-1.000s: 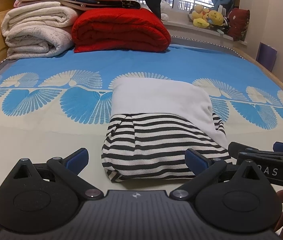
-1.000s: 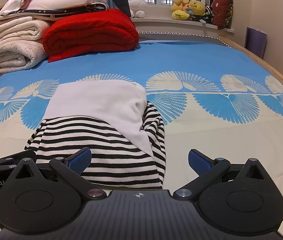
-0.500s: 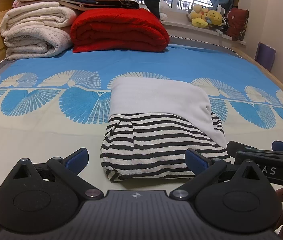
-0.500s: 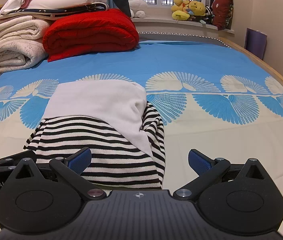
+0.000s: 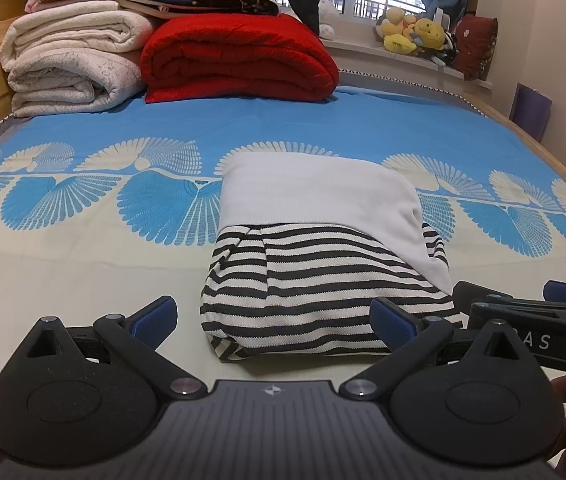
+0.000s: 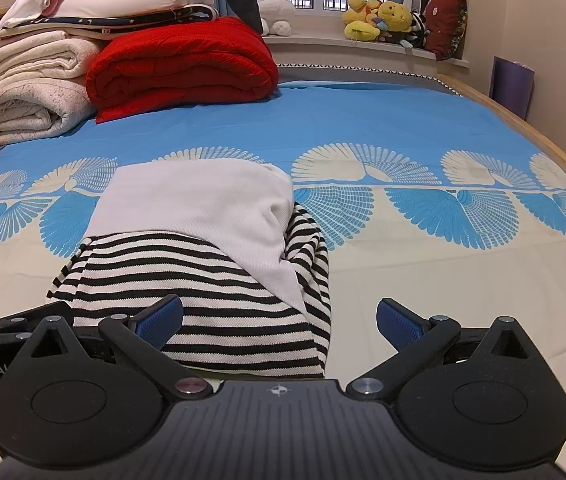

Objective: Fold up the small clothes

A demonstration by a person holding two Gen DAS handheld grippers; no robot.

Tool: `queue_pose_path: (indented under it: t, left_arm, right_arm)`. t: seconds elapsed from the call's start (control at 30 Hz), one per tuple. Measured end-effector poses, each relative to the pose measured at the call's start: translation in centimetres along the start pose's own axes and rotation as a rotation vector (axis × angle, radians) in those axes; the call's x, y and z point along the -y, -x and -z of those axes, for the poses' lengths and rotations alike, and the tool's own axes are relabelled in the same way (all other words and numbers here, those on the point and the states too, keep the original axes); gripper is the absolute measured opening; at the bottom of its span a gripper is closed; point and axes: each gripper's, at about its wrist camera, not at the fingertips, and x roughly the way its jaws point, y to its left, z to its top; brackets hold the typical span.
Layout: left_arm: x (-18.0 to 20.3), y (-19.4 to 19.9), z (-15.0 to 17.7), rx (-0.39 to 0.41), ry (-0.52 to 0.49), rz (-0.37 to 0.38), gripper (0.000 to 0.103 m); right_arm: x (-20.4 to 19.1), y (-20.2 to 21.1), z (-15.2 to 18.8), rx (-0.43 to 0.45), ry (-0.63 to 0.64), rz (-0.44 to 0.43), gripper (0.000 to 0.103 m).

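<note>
Nearly Folded: Both Tools Stood Open at the Near Hem

Already the striped garment (image 5: 315, 280) lay doubled into a compact bundle on the bed (image 6: 423, 280), toward the near edge and left of the middle, with its white part (image 5: 315, 192) folded over the far half. Both tools hung just short of its near hem, side by side. The left tool (image 5: 271, 316) had its jaws spread wide and held nothing; the right tool (image 6: 279, 316) was likewise wide open and empty, its left pad over the bundle's near right corner.

Judging by this, one more fold or a squaring-up remained. To do it well, each tool should have come down on one near corner, pinching every layer together, not just the top one. Both corners ought then to have travelled level and together toward the white edge, so the stripes stayed parallel. The loose striped flap at the right side risked slipping out, so it wanted tucking first
</note>
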Motion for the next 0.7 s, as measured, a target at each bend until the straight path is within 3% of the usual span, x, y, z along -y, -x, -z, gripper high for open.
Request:
queue_pose_path:
  t: [0.7]
  left_arm:
    - [0.11,-0.01,0.0,-0.008,0.007,0.004,0.102]
  right_arm:
    - [-0.03,-0.03,0.0,-0.001,-0.001,0.0,0.102]
